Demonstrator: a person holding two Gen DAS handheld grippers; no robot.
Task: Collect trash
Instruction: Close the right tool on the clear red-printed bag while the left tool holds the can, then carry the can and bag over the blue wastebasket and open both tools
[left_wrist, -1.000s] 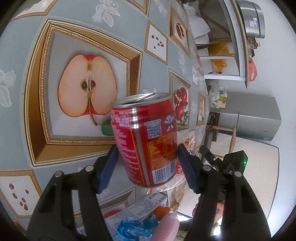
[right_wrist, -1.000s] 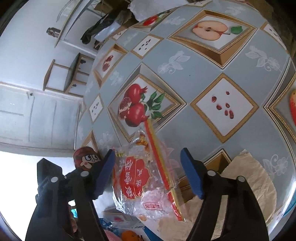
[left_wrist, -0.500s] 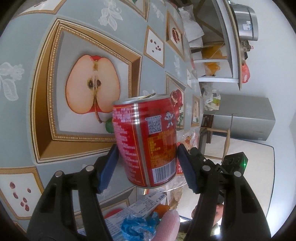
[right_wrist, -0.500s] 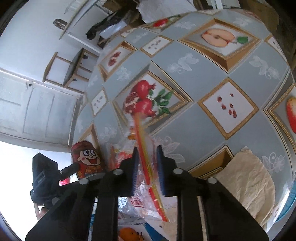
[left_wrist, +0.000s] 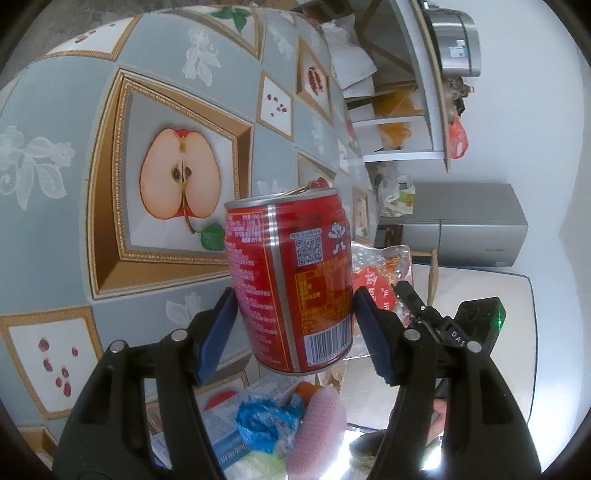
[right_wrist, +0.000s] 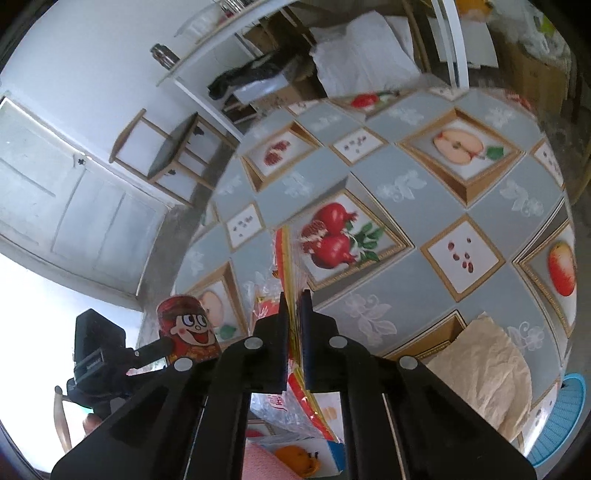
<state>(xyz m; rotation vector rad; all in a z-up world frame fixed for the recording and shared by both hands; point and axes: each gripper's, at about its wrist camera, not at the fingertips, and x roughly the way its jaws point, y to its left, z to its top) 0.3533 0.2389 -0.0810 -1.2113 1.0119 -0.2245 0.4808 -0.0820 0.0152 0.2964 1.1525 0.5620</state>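
Observation:
My left gripper is shut on a red drink can and holds it upright above the table. The can also shows in the right wrist view, with a cartoon face on it. My right gripper is shut on a clear and red plastic snack wrapper, lifted off the table. The wrapper shows behind the can in the left wrist view. Below the can lie a crumpled blue wrapper, a pink sponge-like piece and a printed carton.
The table has a grey cloth with fruit pictures. A crumpled brown paper and a blue plate rim lie at its right. Shelves, a grey cabinet and a stool stand beyond.
My right gripper closed on the snack wrapper and raised it off the table. My left gripper kept its hold on the can and lifted it slightly.

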